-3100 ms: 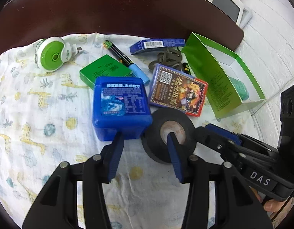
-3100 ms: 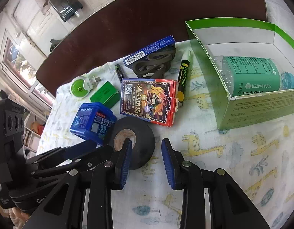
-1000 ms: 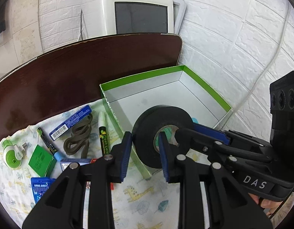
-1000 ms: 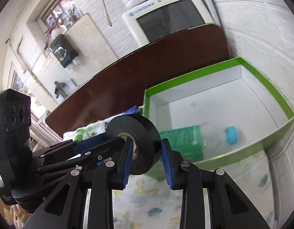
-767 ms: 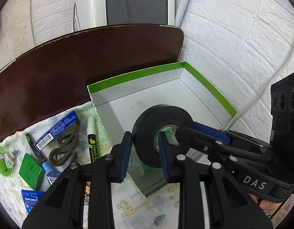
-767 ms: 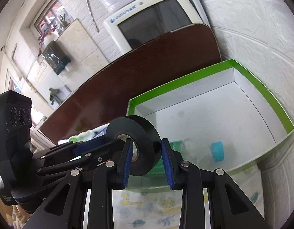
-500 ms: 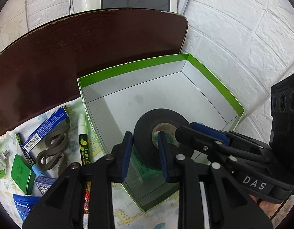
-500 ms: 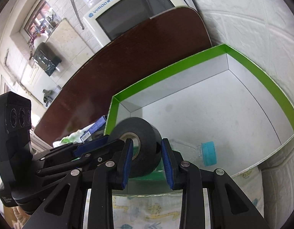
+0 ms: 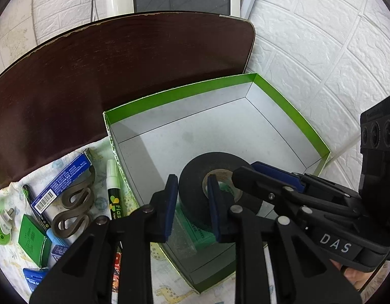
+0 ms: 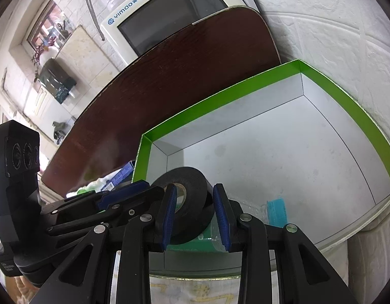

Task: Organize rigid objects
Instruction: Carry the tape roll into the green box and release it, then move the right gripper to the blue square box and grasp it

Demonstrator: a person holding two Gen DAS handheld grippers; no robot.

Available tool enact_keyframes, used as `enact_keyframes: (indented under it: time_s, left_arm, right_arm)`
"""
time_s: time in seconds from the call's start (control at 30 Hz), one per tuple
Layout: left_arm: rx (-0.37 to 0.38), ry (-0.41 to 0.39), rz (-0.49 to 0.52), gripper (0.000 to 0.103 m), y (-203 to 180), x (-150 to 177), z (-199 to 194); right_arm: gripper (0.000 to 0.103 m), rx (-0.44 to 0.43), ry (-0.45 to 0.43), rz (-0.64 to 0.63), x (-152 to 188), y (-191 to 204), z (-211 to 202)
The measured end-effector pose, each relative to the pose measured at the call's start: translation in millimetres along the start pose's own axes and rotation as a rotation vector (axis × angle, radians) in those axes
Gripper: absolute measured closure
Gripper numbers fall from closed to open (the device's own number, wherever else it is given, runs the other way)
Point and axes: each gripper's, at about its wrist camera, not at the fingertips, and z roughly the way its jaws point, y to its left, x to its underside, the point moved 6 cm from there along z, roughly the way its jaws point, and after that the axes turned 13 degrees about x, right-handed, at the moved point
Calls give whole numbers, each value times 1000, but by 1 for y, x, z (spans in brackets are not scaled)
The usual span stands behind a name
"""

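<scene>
A black tape roll [image 9: 195, 190] is held inside the green-rimmed white box [image 9: 184, 93], low over a green-labelled bottle [image 9: 192, 230]. My left gripper [image 9: 192, 197] is shut on the roll's wall, one finger through its core. My right gripper [image 10: 195, 207] is shut across the same roll [image 10: 192, 197] from its two flat faces. The bottle's teal cap [image 10: 277, 209] shows in the box [image 10: 245, 86] beside my right fingers.
Left of the box on the patterned cloth lie a white marker [image 9: 112, 190], a brown band [image 9: 73, 207], a blue carton [image 9: 60, 179], a green box [image 9: 30, 235] and a green-white plug [image 9: 0, 228]. The dark table [image 9: 119, 71] and white wall [image 9: 321, 50] are behind.
Both grippers carried the tape roll from the cloth up and over to the box, then lowered it inside, down toward the bottle.
</scene>
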Motion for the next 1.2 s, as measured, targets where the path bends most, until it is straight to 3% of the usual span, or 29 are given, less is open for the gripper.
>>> enact_keyframes:
  time_s: [0.27, 0.43, 0.6, 0.77, 0.97, 1.2]
  left_arm:
    - [-34, -16, 20, 80, 1, -2, -8]
    - [-48, -45, 9, 79, 8, 8, -28]
    - [-88, -73, -34, 76, 29, 34, -56]
    - [-185, -127, -109, 57, 66, 65, -101]
    - [-295, -175, -187, 56, 111, 113, -152]
    - [-279, -187, -315, 57, 155, 161, -181]
  right_arm:
    - [70, 45, -37, 22, -4, -3, -7]
    - [70, 53, -76, -33, 2, 10, -26]
    - [70, 23, -78, -83, 12, 33, -35]
    - [70, -13, -45, -128, 29, 65, -32]
    - [70, -58, 12, -208, 55, 116, -21]
    - [70, -124, 95, -314, 95, 188, -2]
